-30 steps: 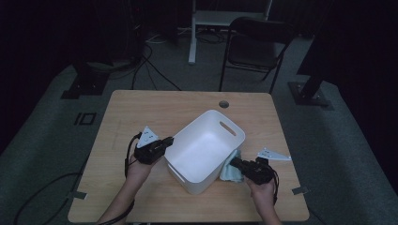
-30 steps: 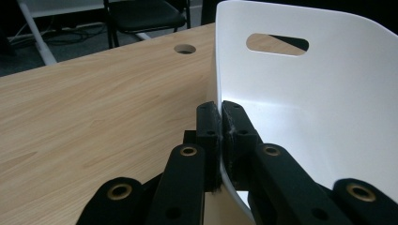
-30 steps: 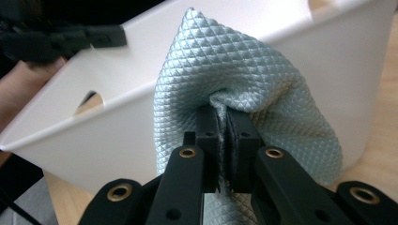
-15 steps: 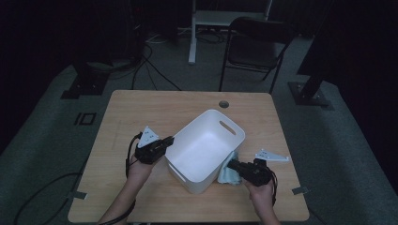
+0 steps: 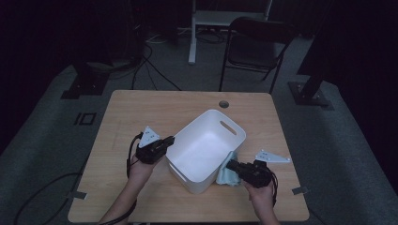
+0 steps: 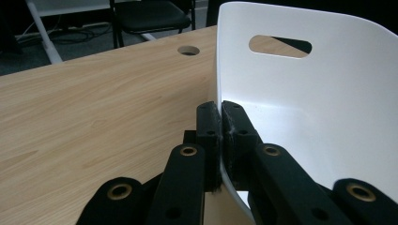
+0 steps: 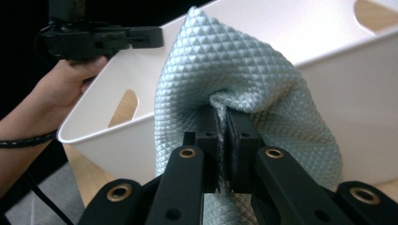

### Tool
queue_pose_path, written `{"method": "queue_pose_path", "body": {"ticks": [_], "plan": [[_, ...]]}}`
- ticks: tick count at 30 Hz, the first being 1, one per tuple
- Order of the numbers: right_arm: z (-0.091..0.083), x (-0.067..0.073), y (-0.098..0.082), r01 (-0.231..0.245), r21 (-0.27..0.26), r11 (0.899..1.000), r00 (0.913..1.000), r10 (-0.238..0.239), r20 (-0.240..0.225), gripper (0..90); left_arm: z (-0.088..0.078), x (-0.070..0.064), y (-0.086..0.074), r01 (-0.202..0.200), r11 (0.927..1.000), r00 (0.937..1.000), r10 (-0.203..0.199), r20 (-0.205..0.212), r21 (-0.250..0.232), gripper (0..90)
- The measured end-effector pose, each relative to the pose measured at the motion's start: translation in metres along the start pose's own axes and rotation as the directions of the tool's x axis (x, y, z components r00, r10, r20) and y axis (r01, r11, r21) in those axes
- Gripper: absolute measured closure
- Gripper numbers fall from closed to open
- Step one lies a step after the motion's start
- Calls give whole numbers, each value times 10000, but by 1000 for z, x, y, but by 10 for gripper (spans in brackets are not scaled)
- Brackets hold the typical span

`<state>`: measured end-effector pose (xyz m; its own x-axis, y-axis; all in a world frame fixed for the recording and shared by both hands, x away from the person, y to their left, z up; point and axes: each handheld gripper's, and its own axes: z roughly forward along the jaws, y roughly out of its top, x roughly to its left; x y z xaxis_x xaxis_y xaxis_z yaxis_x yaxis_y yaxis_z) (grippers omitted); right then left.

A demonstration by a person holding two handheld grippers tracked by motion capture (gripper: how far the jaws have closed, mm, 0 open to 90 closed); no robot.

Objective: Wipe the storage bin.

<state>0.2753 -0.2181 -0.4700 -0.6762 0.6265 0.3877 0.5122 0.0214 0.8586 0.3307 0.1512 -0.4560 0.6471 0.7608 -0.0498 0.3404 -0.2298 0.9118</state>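
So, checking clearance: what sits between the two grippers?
In the high view, the white bin lies between left gripper and right gripper.

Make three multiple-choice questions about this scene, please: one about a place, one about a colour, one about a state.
1. Where is the cloth?
A. Inside the tub
B. Outside the tub, against its wall on the person's right
C. On the chair

2. What colour is the cloth?
A. Pale blue-green
B. Red
C. Black

3. What is the left gripper doing?
A. Hanging open above the table
B. Lying on the table
C. Clamped on the tub's rim

Answers:
1. B: in the high view the cloth lies beside the tub's outer wall, pinched by the right gripper.
2. A: the right gripper view shows quilted pale blue-green fabric.
3. C: the left gripper view shows its jaws closed with the white wall between them.
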Motion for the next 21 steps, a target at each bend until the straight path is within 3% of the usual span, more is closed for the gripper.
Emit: {"method": "queue_pose_path", "body": {"ticks": [2, 5, 10, 12, 13, 16, 21], "plan": [[0, 6, 2, 345, 60, 9994, 9991, -346, 257, 851, 0, 0, 0, -15, 10000, 10000, 15, 36, 11, 872], [4, 2, -4, 190, 39, 9998, 9997, -190, 147, 852, 0, 0, 0, 4, 10000, 10000, -4, 30, -20, 872], [7, -1, -9, -9, 474, 9989, 9995, -7, 322, 852, 0, -3, 0, 151, 9999, 9994, -153, -299, -51, 870], [3, 4, -7, 23, 252, 9997, 10000, -23, 26, 851, 0, -3, 0, 141, 9999, 9993, -142, -346, -20, 871], [2, 7, -6, 91, 108, 9999, 9999, -90, -114, 851, 1, -4, 0, 156, 9999, 9993, -156, -326, -22, 871], [3, 14, -6, 572, 153, 9982, 9981, -575, 215, 852, 1, -4, 0, 145, 9999, 9996, -145, -237, -21, 872], [8, 6, -14, -37, 395, 9992, 9999, 32, 130, 851, 1, -5, 0, 219, 9998, 9989, -221, -413, -38, 871]]}}
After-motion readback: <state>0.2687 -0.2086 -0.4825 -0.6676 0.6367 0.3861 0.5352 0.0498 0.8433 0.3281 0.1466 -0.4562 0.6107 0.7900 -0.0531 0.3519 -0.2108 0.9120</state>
